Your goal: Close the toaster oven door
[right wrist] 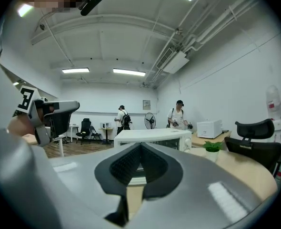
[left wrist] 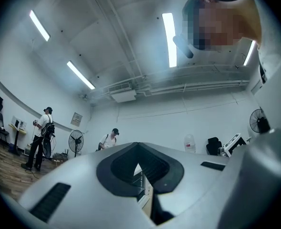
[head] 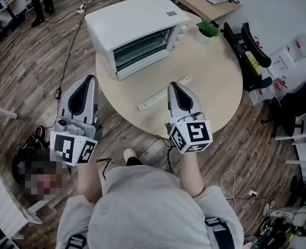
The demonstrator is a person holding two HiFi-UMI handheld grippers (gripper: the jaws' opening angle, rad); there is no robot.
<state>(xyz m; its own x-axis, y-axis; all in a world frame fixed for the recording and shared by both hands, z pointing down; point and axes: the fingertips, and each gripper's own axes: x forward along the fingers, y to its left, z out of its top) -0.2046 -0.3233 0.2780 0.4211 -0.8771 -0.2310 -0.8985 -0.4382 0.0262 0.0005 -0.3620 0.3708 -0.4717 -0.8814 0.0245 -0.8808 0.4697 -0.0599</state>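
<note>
Progress is not yet seen — the toaster oven [head: 137, 32] stands far left on the bench [head: 215, 82], its door seemingly open. Left gripper [head: 92, 80] and right gripper [head: 174, 86] are held well apart from it, fingers closed together — nothing gripped.

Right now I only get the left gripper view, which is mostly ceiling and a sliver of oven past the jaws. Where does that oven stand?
Observer: The oven sits on the far left part of a round table, with its front towards the person.
Operator: Is the other gripper holding anything?
Observer: No. The right gripper is shut and empty, above the table's near side.
Operator: Is there anything else on the table near it?
Observer: A long pale strip lies flat on the table, by that gripper's tip in the head view.
</note>
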